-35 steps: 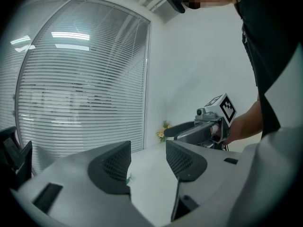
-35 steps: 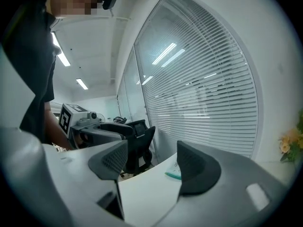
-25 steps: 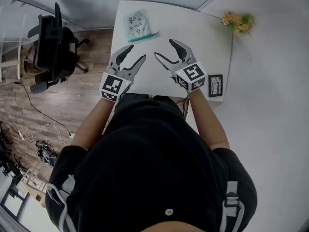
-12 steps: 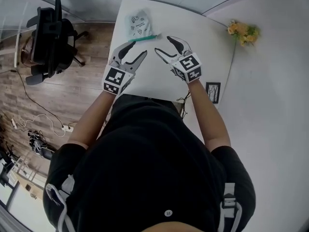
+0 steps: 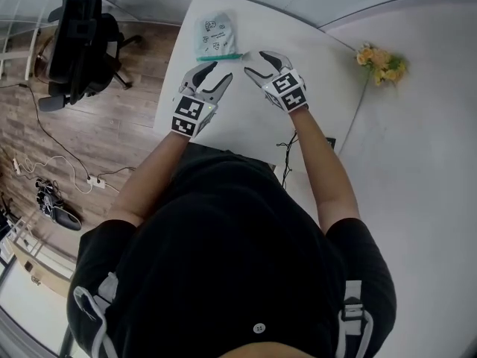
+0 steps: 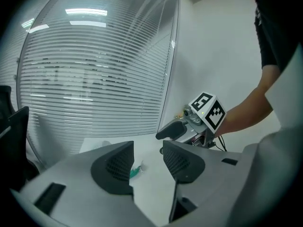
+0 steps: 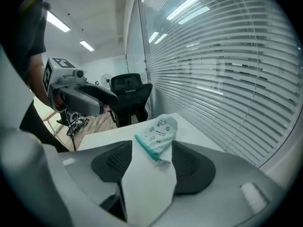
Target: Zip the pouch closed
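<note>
Now my left gripper [image 5: 221,70] and right gripper [image 5: 250,62] are empty, jaws apart but just closing a bit, and the soft, light pouch [image 5: 214,32] lies at twelve o'clock, so I'd pinch its cloth and zip tab [image 7: 162,161].

Near side of the pouch [image 5: 215,36]: bare table [image 5: 246,125], open for approach; close behind the pouch a blind-covered glass wall [image 7: 227,65] blocks passage; an office chair [image 5: 78,43] stands off-table to its left; flowers [image 5: 384,62] lie well to its right.

I get bright, even light from ceiling strips [image 7: 57,21]; they glare on the glass wall [image 6: 94,56], and the fisheye corners go dark.
</note>
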Motion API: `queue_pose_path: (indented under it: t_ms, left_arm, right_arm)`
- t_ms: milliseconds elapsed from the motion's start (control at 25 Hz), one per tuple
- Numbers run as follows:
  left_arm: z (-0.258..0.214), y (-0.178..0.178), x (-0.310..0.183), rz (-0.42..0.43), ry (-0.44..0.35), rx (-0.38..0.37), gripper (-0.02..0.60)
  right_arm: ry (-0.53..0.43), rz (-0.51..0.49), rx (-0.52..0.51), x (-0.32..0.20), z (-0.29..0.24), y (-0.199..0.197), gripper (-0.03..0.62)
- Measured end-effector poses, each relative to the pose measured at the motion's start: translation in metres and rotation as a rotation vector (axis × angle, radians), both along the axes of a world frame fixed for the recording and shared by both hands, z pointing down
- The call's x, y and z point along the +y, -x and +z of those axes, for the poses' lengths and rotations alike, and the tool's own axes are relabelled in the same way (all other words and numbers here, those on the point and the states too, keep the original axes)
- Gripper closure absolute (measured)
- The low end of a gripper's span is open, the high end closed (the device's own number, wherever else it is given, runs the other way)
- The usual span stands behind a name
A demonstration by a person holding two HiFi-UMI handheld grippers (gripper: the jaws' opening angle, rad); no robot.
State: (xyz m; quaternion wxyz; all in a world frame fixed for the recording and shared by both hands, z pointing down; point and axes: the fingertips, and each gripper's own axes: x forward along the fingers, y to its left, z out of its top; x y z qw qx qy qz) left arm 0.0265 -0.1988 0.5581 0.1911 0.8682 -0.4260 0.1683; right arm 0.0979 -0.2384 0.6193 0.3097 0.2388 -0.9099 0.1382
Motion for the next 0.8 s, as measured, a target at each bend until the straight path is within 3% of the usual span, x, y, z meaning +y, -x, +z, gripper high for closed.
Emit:
queue_pose_path:
  t_ms: [400, 800]
  left_arm:
    - [0.063, -0.022, -0.016, -0.012, 0.134, -0.101, 0.393]
    - [0.114, -0.031, -0.037, -0.057, 0.29, -0.118, 0.396]
  right_arm:
    - [0.023, -0.144, 0.175, -0.016, 0.059, -0.007, 0.33]
    - [0.002, -0.286, 0.299, -0.033, 0.095, 0.0, 0.396]
